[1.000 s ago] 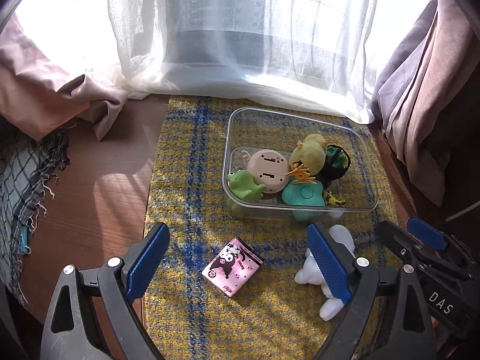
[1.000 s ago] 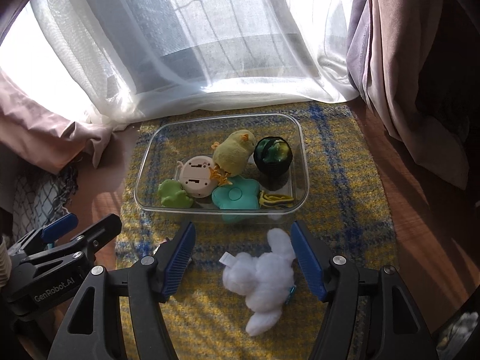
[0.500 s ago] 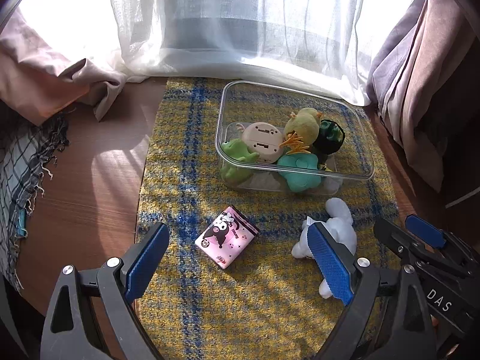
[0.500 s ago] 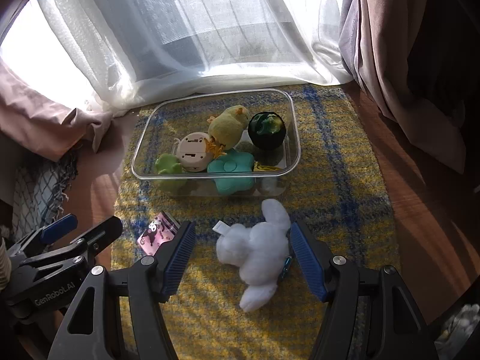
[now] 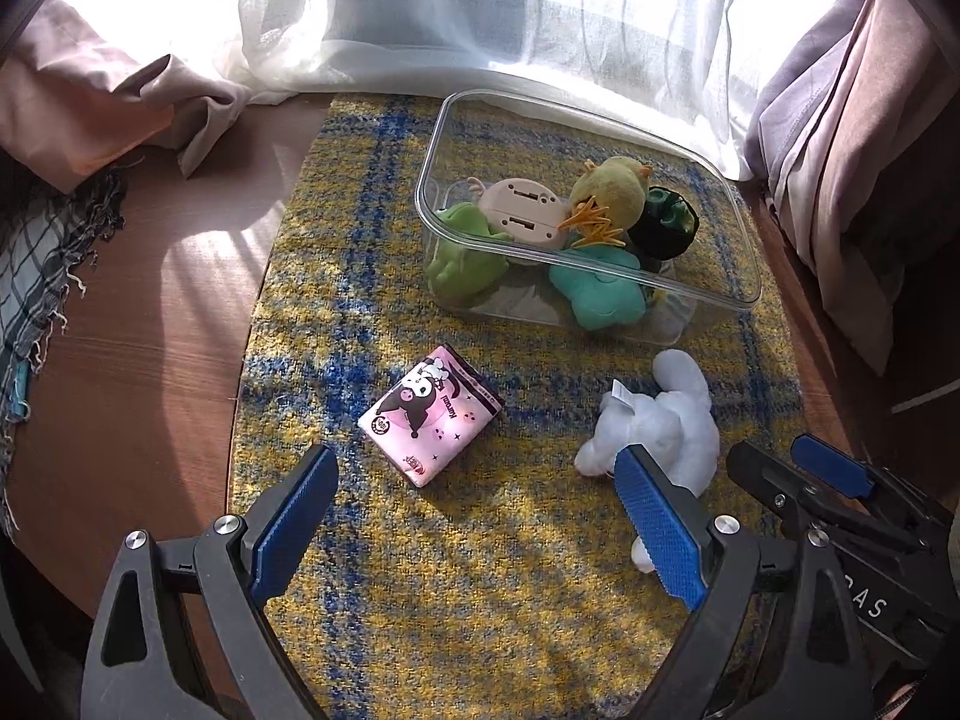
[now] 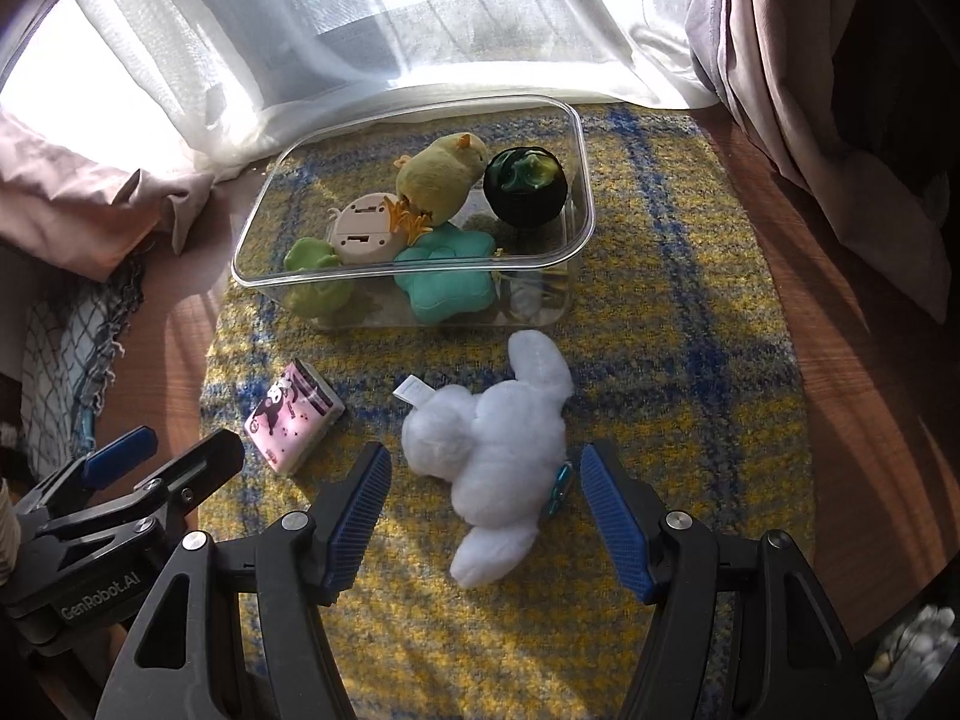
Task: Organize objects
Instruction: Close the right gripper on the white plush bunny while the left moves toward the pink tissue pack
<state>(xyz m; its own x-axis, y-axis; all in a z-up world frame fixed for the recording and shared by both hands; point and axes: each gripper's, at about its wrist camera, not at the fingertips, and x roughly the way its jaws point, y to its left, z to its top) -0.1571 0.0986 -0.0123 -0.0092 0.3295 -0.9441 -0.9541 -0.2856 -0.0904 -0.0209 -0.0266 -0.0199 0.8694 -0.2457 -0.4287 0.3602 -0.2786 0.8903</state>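
1. Both claws have come down and in toward the mat since 1 s ago; the toys look bigger now.
2. Right claw [image 6: 480, 516]: jaws apart, straddling the plush [image 6: 492, 444] at 12, no touch yet — grab looks next.
3. Left claw [image 5: 474, 522]: jaws apart, empty; packet [image 5: 431, 423] at 12, closer than before.
4. Bin [image 6: 585, 180] beyond at 12, toys inside unmoved.

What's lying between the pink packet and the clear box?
Nothing: only bare yellow-and-blue rug separates the pink packet from the clear box, seen in both wrist views.
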